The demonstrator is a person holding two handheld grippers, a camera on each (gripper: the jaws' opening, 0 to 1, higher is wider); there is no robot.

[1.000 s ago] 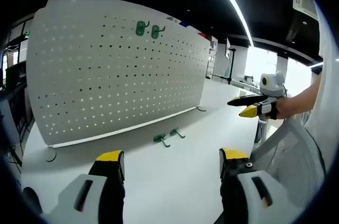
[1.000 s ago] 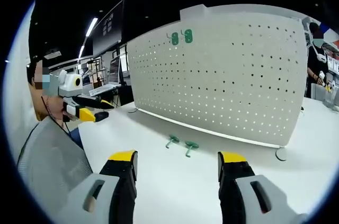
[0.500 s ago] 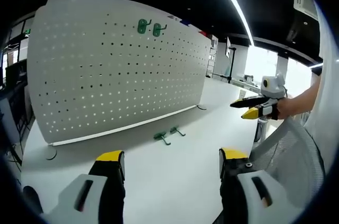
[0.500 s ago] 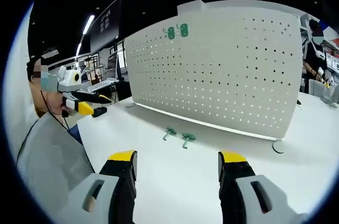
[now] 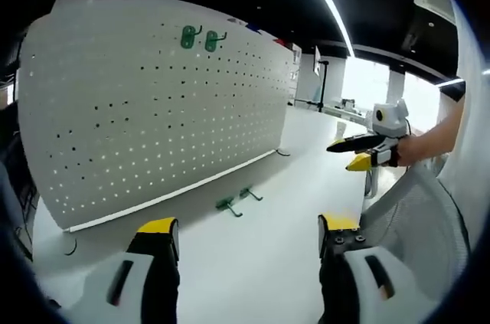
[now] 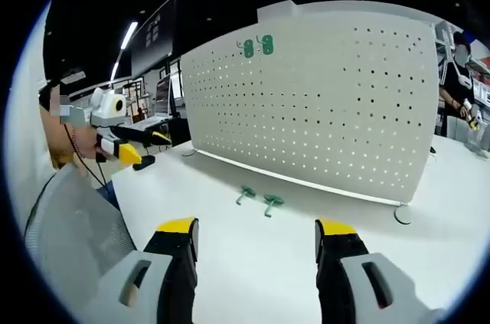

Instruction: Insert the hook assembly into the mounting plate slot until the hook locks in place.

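Each hand-held gripper, left [image 5: 243,234] and right [image 6: 250,234], gapes wide and empty above the white table [image 6: 253,263].

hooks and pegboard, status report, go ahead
Left gripper open, right gripper open, both empty. Two green hooks loose on table before pegboard; two more hung up top. Nothing in the way.

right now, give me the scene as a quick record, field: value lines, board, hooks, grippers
board: white pegboard standing upright on the white table
mounted hooks: two green hooks side by side near the board's top edge
loose hooks: two green hooks lying on the table in front of the board's foot
left gripper: open, empty, held above the table
right gripper: open, empty, pointing at the loose hooks
task state: no hook picked up yet
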